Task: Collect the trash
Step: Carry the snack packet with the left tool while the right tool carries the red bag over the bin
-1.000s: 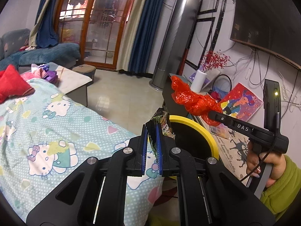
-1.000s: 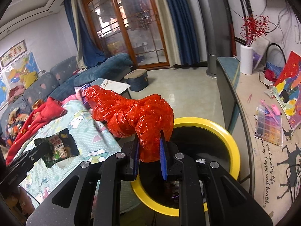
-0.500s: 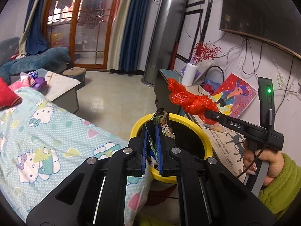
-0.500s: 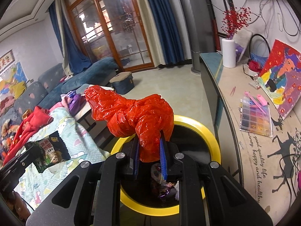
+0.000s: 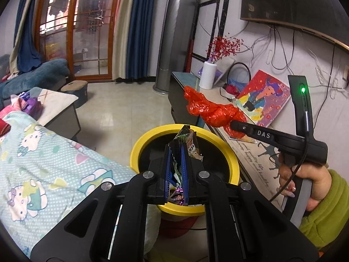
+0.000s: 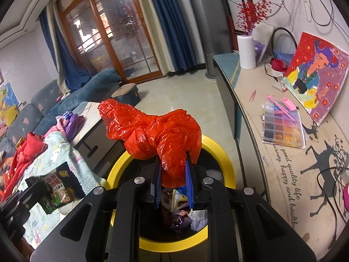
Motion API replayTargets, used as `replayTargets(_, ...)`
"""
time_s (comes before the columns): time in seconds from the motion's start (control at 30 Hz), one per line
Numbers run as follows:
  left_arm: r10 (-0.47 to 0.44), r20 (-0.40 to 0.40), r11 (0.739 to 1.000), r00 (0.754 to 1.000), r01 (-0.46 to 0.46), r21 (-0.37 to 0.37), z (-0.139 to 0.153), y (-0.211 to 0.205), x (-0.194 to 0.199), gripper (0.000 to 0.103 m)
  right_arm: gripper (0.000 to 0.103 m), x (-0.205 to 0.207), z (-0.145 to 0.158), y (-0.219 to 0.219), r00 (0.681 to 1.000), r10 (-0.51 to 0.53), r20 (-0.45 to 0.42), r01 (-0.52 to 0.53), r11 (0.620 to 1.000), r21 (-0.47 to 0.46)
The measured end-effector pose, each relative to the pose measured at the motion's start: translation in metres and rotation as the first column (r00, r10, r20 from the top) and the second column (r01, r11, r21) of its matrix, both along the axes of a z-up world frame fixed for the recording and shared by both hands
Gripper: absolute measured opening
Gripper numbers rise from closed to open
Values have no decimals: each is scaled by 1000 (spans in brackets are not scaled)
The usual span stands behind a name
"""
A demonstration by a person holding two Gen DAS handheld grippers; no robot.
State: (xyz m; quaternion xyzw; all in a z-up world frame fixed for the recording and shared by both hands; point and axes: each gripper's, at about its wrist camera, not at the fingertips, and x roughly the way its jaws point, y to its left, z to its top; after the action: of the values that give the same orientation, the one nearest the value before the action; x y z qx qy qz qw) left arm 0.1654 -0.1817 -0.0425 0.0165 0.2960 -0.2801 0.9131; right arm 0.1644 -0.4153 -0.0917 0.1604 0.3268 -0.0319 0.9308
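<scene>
My left gripper is shut on a dark snack wrapper and holds it above the mouth of a yellow-rimmed black trash bin. My right gripper is shut on a crumpled red plastic bag, also over the bin. The bag shows in the left wrist view at the bin's far right. The wrapper shows in the right wrist view at the lower left. Wrappers lie inside the bin.
A bed with a Hello Kitty sheet lies left of the bin. A long counter with a painting, a bead box and a white vase runs on the right. A low table stands behind.
Both grippers have moved in over the bin with their loads. The bin now sits under the fingers in both views, and its contents show.
</scene>
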Motion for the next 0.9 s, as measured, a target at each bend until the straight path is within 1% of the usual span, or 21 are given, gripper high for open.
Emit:
replayTargets(0.37,-46,-26,998,999,47,36,-15,-22,3,5,19,4,-15,-18,999,-27,-29,29,998,52)
replayTargets(0.57,-67,-39,996,997,68,52,-23,-30,7,5,20,9,-22,-20,999,-19,-51,23,997,72)
replayTargets(0.83,-70,-73,996,995,74,58,-34,-39,15,5,20,13,-29,-17,997,2,-72,4,997,83)
replayTargets(0.9,-68,-81,996,994,72,58,-36,-41,16,5,22,14,-31,-17,997,6,-78,1,996,88)
